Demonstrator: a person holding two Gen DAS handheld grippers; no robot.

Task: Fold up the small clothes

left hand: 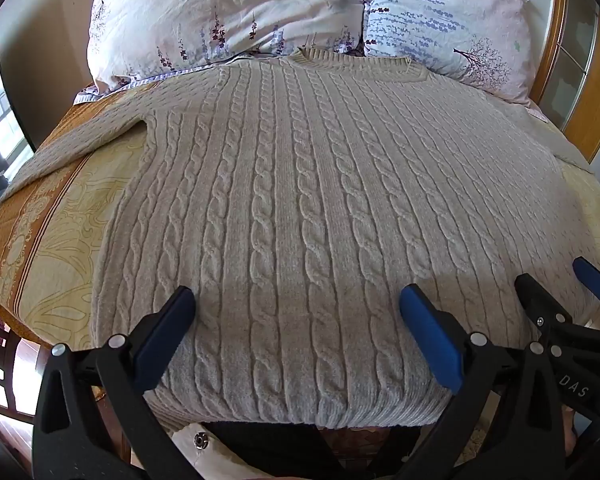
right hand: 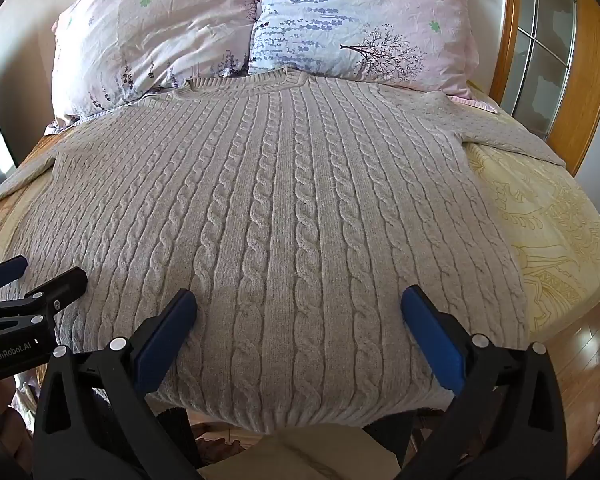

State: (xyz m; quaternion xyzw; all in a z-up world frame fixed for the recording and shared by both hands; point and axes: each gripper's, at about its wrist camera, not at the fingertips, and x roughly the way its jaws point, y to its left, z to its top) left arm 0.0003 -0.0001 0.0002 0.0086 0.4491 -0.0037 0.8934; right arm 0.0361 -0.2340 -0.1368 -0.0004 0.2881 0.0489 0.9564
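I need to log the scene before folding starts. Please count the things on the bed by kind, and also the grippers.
Sweater: 1
Pillows: 2, left pillow and right pillow
Grippers: 2, left gripper and right gripper, both with jaws open
Total: 5

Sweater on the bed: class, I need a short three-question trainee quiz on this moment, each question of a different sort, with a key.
1. True or false: the cable-knit sweater lies spread flat on the bed sheet, with its collar towards the pillows.
2. Multiple choice: the left tongs and right tongs are A) both open over the hem, B) both shut on a sleeve, C) one open, one shut.
3. Fill in: the left sleeve lies stretched ____ from the body, unfolded.

Key: 1 true; 2 A; 3 out sideways.
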